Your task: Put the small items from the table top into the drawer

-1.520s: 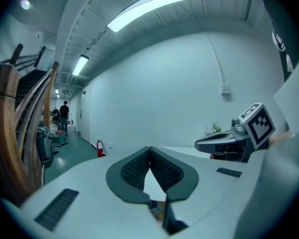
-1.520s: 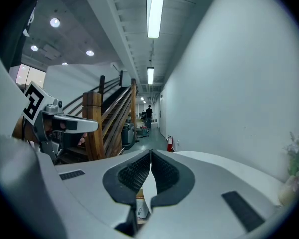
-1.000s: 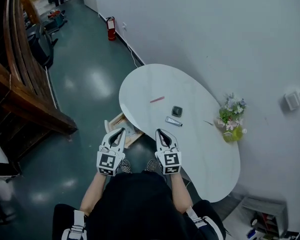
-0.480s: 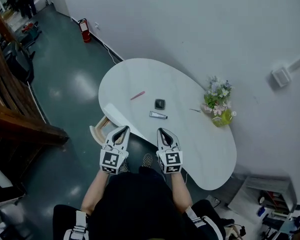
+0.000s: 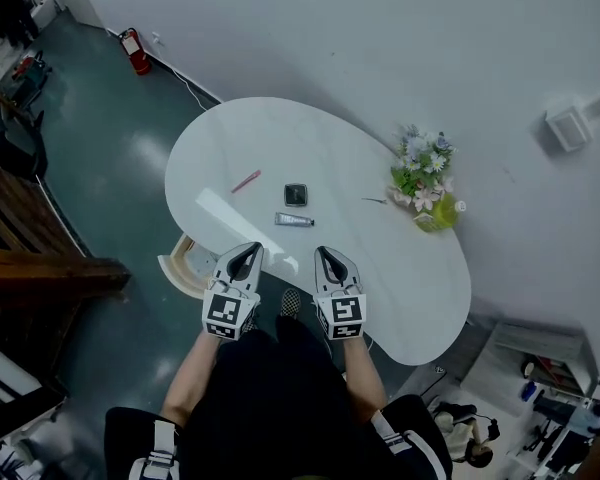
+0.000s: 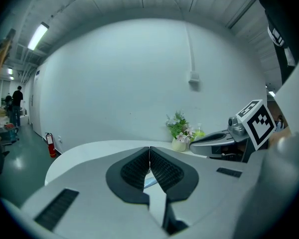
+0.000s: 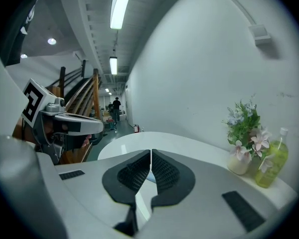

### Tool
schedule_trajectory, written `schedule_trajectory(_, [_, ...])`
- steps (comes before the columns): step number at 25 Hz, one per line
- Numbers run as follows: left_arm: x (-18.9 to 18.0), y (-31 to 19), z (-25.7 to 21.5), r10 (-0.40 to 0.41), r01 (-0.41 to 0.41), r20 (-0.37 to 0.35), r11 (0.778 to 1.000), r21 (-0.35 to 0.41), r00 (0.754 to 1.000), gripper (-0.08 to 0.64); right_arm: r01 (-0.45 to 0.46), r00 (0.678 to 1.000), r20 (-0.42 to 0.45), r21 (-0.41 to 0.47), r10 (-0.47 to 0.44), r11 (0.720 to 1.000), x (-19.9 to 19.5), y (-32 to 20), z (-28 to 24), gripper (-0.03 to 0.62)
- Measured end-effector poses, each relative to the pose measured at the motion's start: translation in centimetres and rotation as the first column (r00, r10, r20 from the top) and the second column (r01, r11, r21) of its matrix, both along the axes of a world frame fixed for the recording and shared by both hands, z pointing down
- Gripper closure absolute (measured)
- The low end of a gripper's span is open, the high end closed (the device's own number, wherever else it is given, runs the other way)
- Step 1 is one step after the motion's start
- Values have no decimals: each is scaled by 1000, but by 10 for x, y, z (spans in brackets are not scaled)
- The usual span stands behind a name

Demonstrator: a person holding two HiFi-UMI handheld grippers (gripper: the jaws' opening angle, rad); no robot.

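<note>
Small items (image 5: 296, 208) lie loose on the white table (image 5: 400, 288), none yet in the drawer; a silver tube (image 5: 294, 220) rests flat near the middle, and I place everything else from it; just beyond the tube sits a dark square piece (image 5: 296, 195); beyond it and to the left lies a pink pen (image 5: 245, 181); to its right, close to the flower vase (image 5: 420, 176) and the green bottle (image 5: 440, 213), is a thin bit (image 5: 373, 202) too small to name. The drawer (image 5: 183, 265) stands open left of the tube and nearer the person, jutting out from under the table rim. The left gripper (image 5: 250, 251) and the right gripper (image 5: 323, 254) hover side by side on the near side of the tube, well short of it; each has its jaws pressed together with nothing between the pads. The step in hand looks like the reach for a first item, probably the tube; to do it well, part the jaws before coming down, line them across the tube's narrow width rather than along it, settle low so the pads meet its sides, and close gently since it may roll; carry it left to the drawer and release only once it is over the opening.
</note>
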State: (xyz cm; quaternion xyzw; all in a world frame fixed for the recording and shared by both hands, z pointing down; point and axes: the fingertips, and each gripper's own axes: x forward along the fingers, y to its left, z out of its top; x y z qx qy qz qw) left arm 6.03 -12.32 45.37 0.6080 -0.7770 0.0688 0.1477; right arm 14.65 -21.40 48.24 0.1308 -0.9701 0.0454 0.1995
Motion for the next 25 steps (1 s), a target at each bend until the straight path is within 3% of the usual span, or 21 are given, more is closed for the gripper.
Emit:
schedule_trajectory(12, [-9, -54, 77, 9, -15, -68, 995, -95, 998, 540, 60, 994, -85, -64, -65, 996, -26, -42, 76, 560])
schedule_trajectory(25, [-22, -60, 128, -18, 1, -115, 989, -148, 993, 540, 147, 979, -128, -103, -160, 984, -54, -50, 136, 558])
